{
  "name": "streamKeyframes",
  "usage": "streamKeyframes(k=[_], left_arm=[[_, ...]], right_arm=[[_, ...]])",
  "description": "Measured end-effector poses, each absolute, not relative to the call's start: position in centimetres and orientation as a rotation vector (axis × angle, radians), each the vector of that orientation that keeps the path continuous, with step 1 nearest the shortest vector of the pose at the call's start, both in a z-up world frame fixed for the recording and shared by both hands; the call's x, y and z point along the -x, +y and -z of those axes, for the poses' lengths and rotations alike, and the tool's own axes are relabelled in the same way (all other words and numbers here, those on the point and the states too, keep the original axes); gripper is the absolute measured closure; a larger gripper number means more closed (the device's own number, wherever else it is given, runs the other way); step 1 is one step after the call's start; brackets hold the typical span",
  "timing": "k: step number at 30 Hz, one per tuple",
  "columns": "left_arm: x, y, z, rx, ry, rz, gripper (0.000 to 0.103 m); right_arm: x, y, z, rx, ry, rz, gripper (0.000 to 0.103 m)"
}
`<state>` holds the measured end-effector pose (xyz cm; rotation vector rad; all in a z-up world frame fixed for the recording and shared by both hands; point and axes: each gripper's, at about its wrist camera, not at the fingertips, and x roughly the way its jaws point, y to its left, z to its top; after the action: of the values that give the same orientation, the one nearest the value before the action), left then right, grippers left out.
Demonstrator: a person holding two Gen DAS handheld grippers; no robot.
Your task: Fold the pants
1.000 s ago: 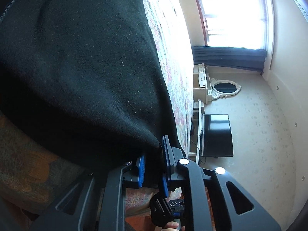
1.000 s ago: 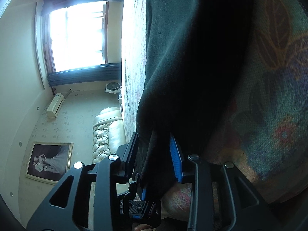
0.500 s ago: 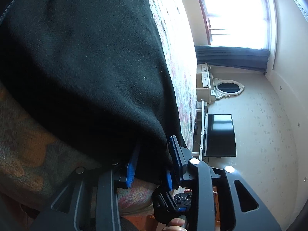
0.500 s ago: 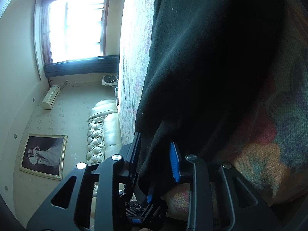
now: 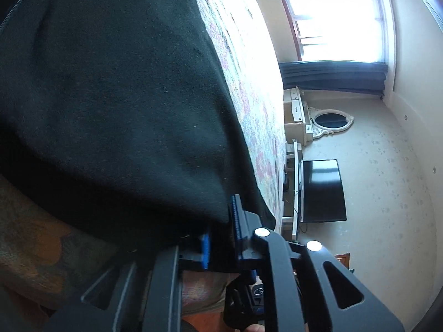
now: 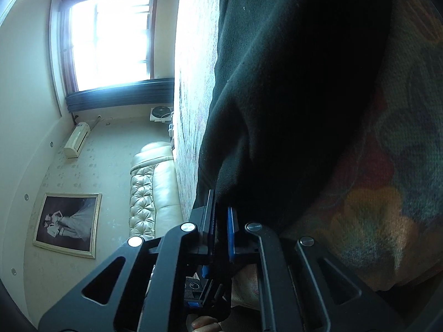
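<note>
Black pants [image 5: 124, 96] lie on a floral bedspread [image 5: 249, 88] and fill most of both views; they also show in the right wrist view [image 6: 290, 83]. My left gripper [image 5: 221, 229] is shut on the near edge of the pants, cloth pinched between its blue pads [image 5: 205, 251]. My right gripper [image 6: 220, 227] is shut on the pants' edge too, its blue pads [image 6: 230, 229] nearly together on the fabric. Both hold the near hem at the bed's edge.
A patterned blanket [image 6: 373, 207] lies under the pants, seen too in the left view [image 5: 36, 246]. Beyond the bed stand a TV [image 5: 322, 191], a mirror [image 5: 331, 120], a bright window [image 6: 110, 38], a tufted sofa [image 6: 152, 188] and a framed picture [image 6: 67, 224].
Both grippers have closed down on the pants' near edge; half a second ago their jaws stood wider around the cloth. The pants edge has shifted slightly in both views.
</note>
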<state>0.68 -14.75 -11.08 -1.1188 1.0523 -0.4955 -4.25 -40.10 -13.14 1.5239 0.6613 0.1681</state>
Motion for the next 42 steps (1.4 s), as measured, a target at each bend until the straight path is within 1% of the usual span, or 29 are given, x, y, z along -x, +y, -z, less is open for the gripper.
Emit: streamKeyframes(k=[7, 14, 17, 19, 20, 21, 22, 23, 24, 28, 29, 30, 31, 32, 34, 35, 36, 37, 39, 41, 42], left_arm=[[1.5, -12.6, 11.1, 0.989, 1.033, 0.496, 0.092], [1.4, -12.1, 11.0, 0.974, 1.021, 0.482, 0.092], [1.4, -12.1, 10.9, 0.957, 1.014, 0.482, 0.092], [1.3, -12.3, 10.8, 0.963, 1.018, 0.485, 0.092], [1.2, -12.5, 10.6, 0.966, 1.02, 0.489, 0.092], [1.2, -12.5, 10.7, 0.971, 1.026, 0.495, 0.092], [1.1, -12.6, 10.6, 0.971, 1.031, 0.495, 0.092], [1.2, -12.6, 10.5, 0.973, 1.038, 0.497, 0.092], [1.3, -12.4, 10.5, 0.982, 1.051, 0.505, 0.092], [2.0, -12.7, 10.1, 1.02, 1.098, 0.57, 0.092], [2.3, -13.0, 9.7, 1.009, 1.102, 0.597, 0.091], [2.5, -13.3, 9.3, 0.987, 1.101, 0.627, 0.09], [2.6, -13.7, 8.8, 0.959, 1.096, 0.664, 0.09], [2.6, -14.2, 8.3, 0.916, 1.09, 0.7, 0.088], [2.4, -14.8, 7.0, 0.823, 1.056, 0.751, 0.077], [2.2, -15.0, 6.4, 0.789, 1.033, 0.771, 0.066], [2.1, -14.9, 5.9, 0.774, 1.006, 0.784, 0.059], [1.8, -14.5, 5.4, 0.768, 0.981, 0.797, 0.057], [1.4, -13.6, 4.6, 0.762, 0.942, 0.801, 0.049], [0.8, -12.0, 4.0, 0.757, 0.905, 0.786, 0.043], [0.5, -11.2, 3.9, 0.754, 0.895, 0.775, 0.043]], right_arm=[[5.7, -40.1, 14.3, -1.517, 0.714, -0.15, 0.097], [5.8, -39.7, 13.4, -1.449, 0.733, -0.157, 0.097], [5.8, -40.0, 14.3, -1.468, 0.739, -0.174, 0.097], [6.2, -40.5, 14.7, -1.523, 0.74, -0.19, 0.093], [6.5, -40.9, 14.4, -1.519, 0.739, -0.196, 0.087], [6.9, -41.4, 13.9, -1.5, 0.728, -0.197, 0.077], [7.6, -42.2, 13.2, -1.469, 0.705, -0.179, 0.071], [8.5, -43.2, 12.4, -1.44, 0.68, -0.135, 0.059], [9.5, -44.5, 11.8, -1.43, 0.642, -0.104, 0.056], [13.6, -52.1, 9.5, -1.419, 0.477, 0.043, 0.056], [14.4, -54.2, 9.1, -1.418, 0.429, 0.075, 0.055], [14.4, -56.4, 8.9, -1.412, 0.418, 0.066, 0.05], [14.0, -58.2, 9.1, -1.406, 0.446, 0.055, 0.05], [13.4, -59.6, 9.4, -1.4, 0.481, 0.04, 0.05], [11.3, -61.3, 10.4, -1.404, 0.559, -0.053, 0.05], [10.4, -61.9, 11.0, -1.405, 0.59, -0.07, 0.05], [9.4, -62.4, 11.5, -1.408, 0.614, -0.1, 0.05], [8.3, -62.5, 12.0, -1.412, 0.648, -0.145, 0.05], [6.7, -62.5, 12.4, -1.383, 0.708, -0.178, 0.05], [4.9, -62.0, 12.0, -1.328, 0.783, -0.237, 0.05], [4.3, -61.7, 11.9, -1.305, 0.819, -0.252, 0.05]])
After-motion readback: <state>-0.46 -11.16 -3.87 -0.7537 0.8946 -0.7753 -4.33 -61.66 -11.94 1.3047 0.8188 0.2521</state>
